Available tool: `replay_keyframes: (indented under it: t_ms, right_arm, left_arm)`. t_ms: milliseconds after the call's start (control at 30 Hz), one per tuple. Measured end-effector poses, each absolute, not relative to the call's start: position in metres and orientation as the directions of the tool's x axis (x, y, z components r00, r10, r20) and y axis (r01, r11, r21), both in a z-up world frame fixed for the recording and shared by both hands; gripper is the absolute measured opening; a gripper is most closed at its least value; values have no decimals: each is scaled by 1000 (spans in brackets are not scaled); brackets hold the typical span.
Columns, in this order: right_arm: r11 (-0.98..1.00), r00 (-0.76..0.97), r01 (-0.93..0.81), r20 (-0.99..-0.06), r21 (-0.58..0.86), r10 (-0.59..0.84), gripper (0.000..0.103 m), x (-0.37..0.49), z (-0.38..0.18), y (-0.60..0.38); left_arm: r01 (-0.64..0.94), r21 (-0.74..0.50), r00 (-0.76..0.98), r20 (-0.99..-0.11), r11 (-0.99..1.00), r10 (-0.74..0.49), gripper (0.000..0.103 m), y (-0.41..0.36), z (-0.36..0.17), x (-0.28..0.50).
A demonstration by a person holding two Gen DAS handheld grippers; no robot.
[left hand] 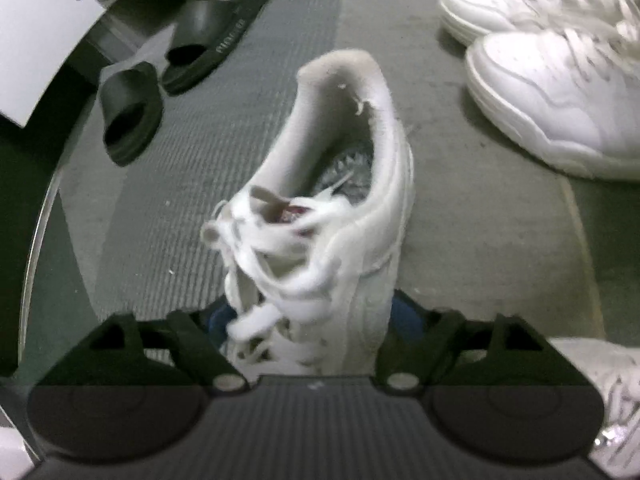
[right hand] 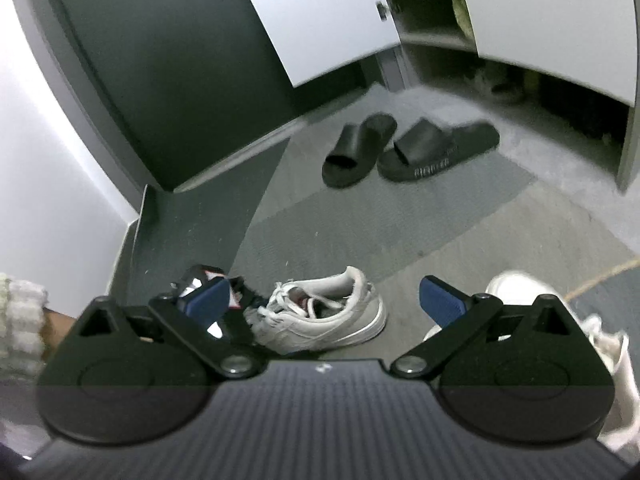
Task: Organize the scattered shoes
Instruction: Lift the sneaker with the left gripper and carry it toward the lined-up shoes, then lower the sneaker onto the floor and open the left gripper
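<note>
Left tongs (left hand: pixel 316 320) steeply down, seemingly straddling sneaker (left hand: pixel 340 184).

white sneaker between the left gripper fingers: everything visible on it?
The white sneaker looks like worn leather or a leather look-alike, with loose, untied white laces, a frayed heel collar and a grey patterned insole. It sits between the fingers of the left hand-held gripper; contact is unclear. The right wrist view shows it upright on its sole on the grey floor.
</note>
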State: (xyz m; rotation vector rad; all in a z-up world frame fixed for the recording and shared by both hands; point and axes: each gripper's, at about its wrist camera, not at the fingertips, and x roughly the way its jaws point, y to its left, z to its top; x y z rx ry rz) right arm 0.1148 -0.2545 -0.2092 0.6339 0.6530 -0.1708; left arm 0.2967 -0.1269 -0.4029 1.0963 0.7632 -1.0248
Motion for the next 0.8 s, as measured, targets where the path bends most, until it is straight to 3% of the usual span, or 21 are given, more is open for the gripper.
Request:
replay_keyframes:
  t_ms: [100, 300, 367, 533, 633, 800]
  right_arm:
    - [793, 803, 310, -591, 525, 77, 103, 108, -180, -260]
    - [856, 795, 269, -604, 441, 61, 103, 84, -108, -252]
    - [875, 775, 268, -630, 404, 53, 103, 78, -84, -246]
    - [732, 778, 343, -614, 588, 129, 103, 64, -61, -252]
    - [692, 779, 389, -618, 608, 106, 103, 58, -52, -248]
    - [716, 761, 466, -648, 520, -25, 103, 70, -33, -226]
  left_arm:
    - [930, 311, 358, -889, 197, -285, 100, -122, -376, 294]
    - [924, 274, 357, -870, 267, -341, 100, -104, -283, 265]
    - [916, 188, 328, -860, 355, -391, 103, -99, -231, 257]
    - [835, -12, 291, -840, 551, -458, 103, -73, -164, 247]
    - [776, 22, 354, -843, 630, -406, 103, -60, -124, 237]
    - [731, 38, 386, -846, 681, -367, 103, -33, -75, 229]
